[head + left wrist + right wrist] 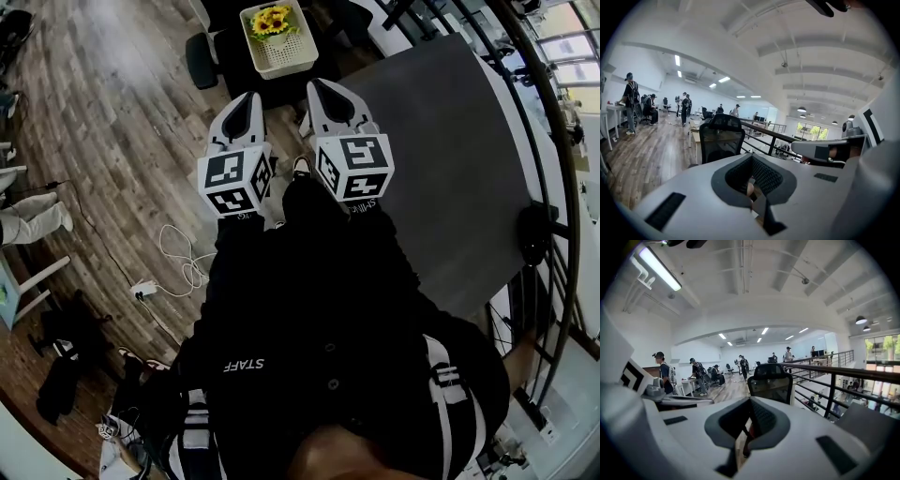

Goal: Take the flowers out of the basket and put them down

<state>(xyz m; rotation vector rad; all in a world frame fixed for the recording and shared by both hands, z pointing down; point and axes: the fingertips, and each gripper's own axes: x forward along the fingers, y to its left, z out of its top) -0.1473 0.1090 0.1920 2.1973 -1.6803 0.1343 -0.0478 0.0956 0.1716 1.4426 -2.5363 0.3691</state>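
Flowers (272, 21), yellow, stand in the white slotted basket (286, 52), well ahead of both gripper tips. Left gripper (249, 99) and right gripper (321, 89) are side by side, each with jaws pressed together on nothing. The basket rests on something dark, possibly a chair seat. The person's dark garment (319, 347) reads "STAFF".

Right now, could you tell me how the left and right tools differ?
The left tool hangs over wooden floor, the right tool by the grey table. The left tool's marker cube and the right tool's cube show different patterns. Both are shut, empty, and point toward the basket of flowers.
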